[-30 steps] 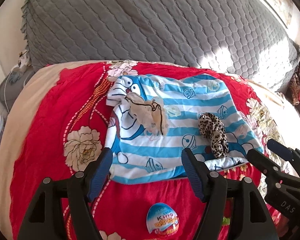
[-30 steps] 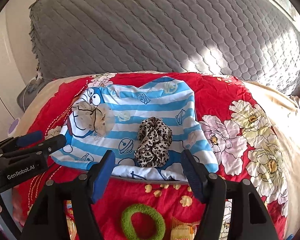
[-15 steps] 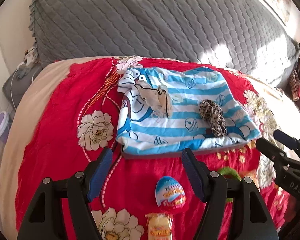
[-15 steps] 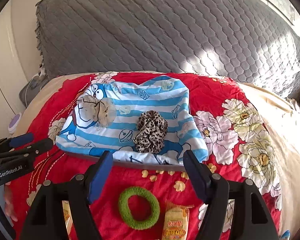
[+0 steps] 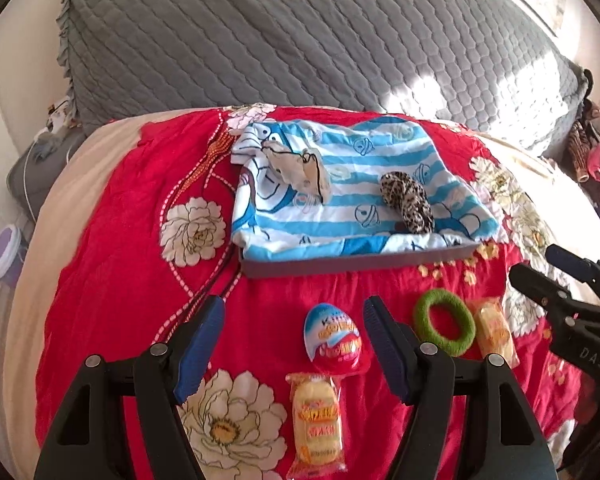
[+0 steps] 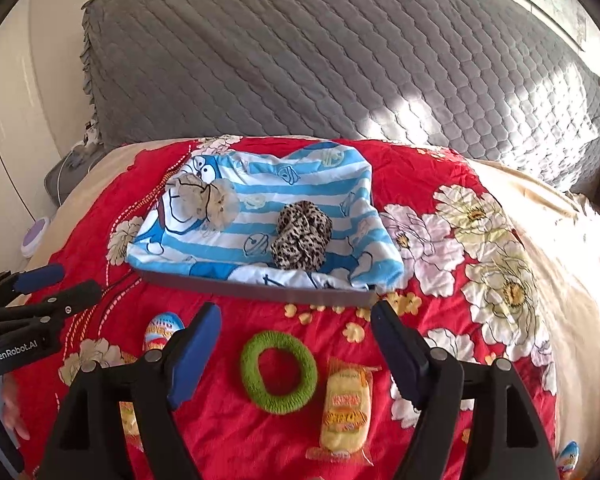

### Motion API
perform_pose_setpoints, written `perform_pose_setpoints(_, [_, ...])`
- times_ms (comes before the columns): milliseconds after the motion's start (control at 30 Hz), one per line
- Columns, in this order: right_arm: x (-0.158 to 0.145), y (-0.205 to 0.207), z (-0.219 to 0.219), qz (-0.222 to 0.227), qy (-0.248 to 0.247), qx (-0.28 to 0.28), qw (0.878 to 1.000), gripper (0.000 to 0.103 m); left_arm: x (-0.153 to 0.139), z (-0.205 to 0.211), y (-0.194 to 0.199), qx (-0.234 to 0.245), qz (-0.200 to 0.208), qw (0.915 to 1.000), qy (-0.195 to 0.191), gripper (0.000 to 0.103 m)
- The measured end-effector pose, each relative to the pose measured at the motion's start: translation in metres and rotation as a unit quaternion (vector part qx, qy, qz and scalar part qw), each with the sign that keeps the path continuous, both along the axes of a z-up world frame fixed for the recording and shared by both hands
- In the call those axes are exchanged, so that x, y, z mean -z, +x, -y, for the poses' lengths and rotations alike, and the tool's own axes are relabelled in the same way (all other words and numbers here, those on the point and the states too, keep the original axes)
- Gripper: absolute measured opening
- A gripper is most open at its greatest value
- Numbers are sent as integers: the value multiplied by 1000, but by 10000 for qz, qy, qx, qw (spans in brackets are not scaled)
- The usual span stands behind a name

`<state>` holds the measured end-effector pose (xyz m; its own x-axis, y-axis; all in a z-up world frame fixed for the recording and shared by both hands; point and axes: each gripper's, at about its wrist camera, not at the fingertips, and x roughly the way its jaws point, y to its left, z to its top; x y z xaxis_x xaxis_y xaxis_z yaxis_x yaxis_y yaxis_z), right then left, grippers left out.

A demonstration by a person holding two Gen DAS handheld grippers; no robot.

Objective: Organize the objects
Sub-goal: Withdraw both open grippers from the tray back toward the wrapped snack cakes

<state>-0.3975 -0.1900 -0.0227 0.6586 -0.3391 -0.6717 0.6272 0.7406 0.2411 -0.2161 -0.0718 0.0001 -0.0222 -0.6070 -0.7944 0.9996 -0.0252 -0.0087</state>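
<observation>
A grey tray [image 5: 352,266] [image 6: 256,290] lined with a blue-striped cartoon cloth holds a leopard scrunchie [image 5: 408,202] [image 6: 302,236] and a beige scrunchie [image 5: 300,170] [image 6: 206,200]. In front of it on the red bedspread lie a chocolate egg [image 5: 334,336] [image 6: 160,330], a green scrunchie [image 5: 444,326] [image 6: 278,372] and two yellow snack packets [image 5: 318,422] [image 6: 346,412]. My left gripper [image 5: 292,312] hovers open above the egg, holding nothing. My right gripper [image 6: 296,314] hangs over the green scrunchie with its jaws opening, nothing pressed between them.
A large grey quilted pillow [image 5: 300,40] stands behind the tray. The red floral bedspread [image 6: 440,168] drops off to beige bedding on both sides. A second egg [image 6: 568,454] peeks in at the lower right. A purple-lidded tub [image 5: 6,250] sits off the left edge.
Both grippers have drawn back from the tray, so the egg, green scrunchie and snack packets have come into view. The right jaws stand slightly wider.
</observation>
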Motion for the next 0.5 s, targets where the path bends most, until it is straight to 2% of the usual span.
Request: perform_pose_setpoints(500, [23,-25,-10,-163,-12,58,9998,78,21,-25,-1,88,36,9997,215,73])
